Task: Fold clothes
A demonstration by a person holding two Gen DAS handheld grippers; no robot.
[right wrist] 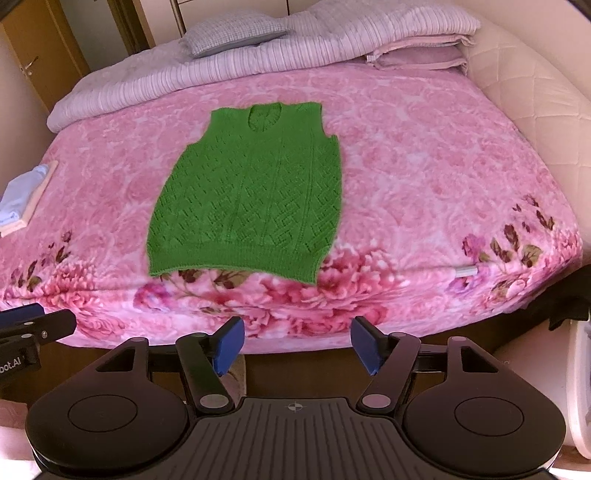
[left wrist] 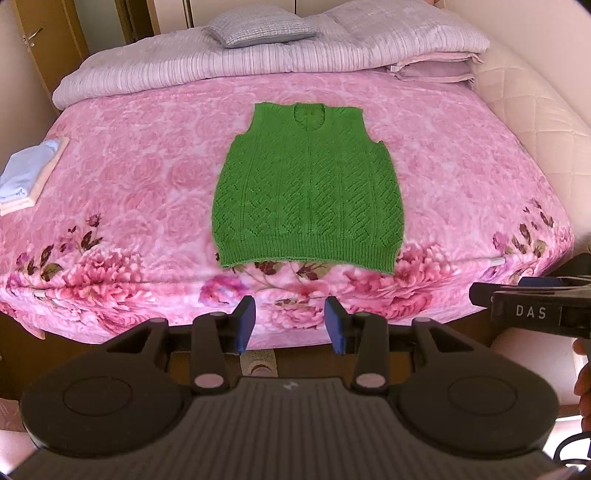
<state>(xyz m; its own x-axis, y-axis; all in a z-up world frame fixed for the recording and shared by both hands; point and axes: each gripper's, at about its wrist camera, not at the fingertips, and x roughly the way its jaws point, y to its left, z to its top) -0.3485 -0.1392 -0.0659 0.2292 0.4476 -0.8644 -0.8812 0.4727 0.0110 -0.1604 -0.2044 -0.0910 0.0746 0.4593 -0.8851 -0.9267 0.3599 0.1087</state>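
Observation:
A green knitted sleeveless vest [left wrist: 308,188] lies spread flat on the pink floral bedspread [left wrist: 129,177], neck toward the pillows and hem toward me. It also shows in the right wrist view [right wrist: 251,199]. My left gripper [left wrist: 290,325] is open and empty, held off the near edge of the bed below the vest's hem. My right gripper [right wrist: 297,345] is open and empty, also off the near edge, below and right of the hem. Neither touches the vest.
A small pile of folded light clothes [left wrist: 29,173] sits at the bed's left edge. A folded lilac quilt [left wrist: 258,59] and a grey cushion [left wrist: 258,27] lie at the head. A padded cream bed frame [left wrist: 535,110] runs along the right. Wooden doors [right wrist: 33,55] stand at far left.

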